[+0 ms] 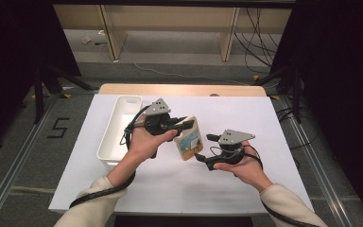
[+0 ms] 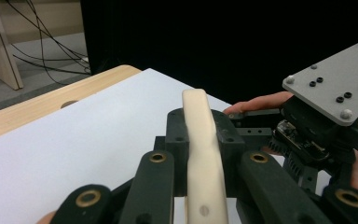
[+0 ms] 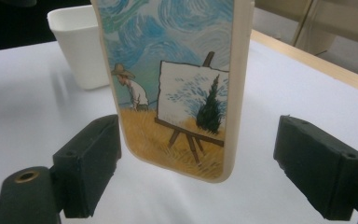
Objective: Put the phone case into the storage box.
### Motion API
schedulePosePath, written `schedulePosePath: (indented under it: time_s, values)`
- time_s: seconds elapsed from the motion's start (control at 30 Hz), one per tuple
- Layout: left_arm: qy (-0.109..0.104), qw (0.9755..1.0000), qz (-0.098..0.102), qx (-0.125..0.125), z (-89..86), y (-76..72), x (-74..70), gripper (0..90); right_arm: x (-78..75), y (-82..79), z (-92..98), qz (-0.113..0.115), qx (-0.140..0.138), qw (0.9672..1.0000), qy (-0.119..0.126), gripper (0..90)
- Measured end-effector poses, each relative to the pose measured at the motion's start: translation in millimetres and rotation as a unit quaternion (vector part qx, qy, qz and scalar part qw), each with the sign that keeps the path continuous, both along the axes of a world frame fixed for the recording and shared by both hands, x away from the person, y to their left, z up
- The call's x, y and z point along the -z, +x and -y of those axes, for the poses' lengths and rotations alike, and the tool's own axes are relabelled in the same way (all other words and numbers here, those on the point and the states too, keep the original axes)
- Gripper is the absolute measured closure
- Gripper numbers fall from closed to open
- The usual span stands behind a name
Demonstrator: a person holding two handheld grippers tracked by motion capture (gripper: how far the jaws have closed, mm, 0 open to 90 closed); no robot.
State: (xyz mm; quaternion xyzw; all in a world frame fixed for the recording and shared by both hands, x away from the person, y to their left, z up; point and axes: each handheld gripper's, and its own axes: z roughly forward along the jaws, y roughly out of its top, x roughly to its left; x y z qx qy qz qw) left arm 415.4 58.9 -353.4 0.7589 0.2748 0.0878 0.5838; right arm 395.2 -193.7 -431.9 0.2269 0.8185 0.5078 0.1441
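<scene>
A cream-edged phone case with a painted scene of a straw-hatted painter at an easel (image 1: 189, 138) is held up above the white table surface (image 1: 246, 118), between the two hands. The left gripper (image 1: 185, 123) is clamped on the case's upper end; in the left gripper view the case's cream edge (image 2: 204, 154) runs straight up between the two black jaws, which press against it from both sides. The right gripper (image 1: 203, 147) sits just beside the case's lower end with its jaws spread wide: in the right gripper view the case's rounded bottom corner (image 3: 182, 93) hangs between the pads, touching neither. A white rectangular plastic bin (image 1: 118, 130) rests on the table to the left of the left hand.
</scene>
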Motion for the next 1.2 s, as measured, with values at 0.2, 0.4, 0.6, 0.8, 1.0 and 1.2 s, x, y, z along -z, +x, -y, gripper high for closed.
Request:
schedulePosePath:
  time_s: [0.2,0.4,0.6,0.8,1.0,1.2]
  values:
    - [0.004,0.9999,0.0,0.014,-1.1,0.5,-0.1,79.4,0.6,0.3,-0.2,0.005,-0.009,0.9999,-0.001,19.7]
    - [0.007,0.9995,-0.003,0.029,0.0,0.5,1.7,79.4,2.6,1.2,-0.8,0.0,-0.016,0.9999,-0.004,20.5]
    - [0.012,0.9987,0.001,0.05,2.7,0.0,2.8,79.4,3.2,1.0,-1.2,-0.003,-0.021,0.9998,-0.005,21.6]
    - [0.013,0.9977,0.005,0.066,6.0,-1.8,3.3,79.3,3.9,0.5,-2.6,-0.005,-0.031,0.9995,-0.007,22.6]
    - [0.016,0.9968,0.007,0.077,9.6,-3.3,4.3,79.3,5.3,0.1,-3.8,-0.009,-0.041,0.9991,-0.011,24.7]
    - [0.017,0.9962,0.009,0.085,12.3,-4.9,4.8,79.4,6.3,0.7,-4.3,-0.009,-0.051,0.9985,-0.015,29.1]
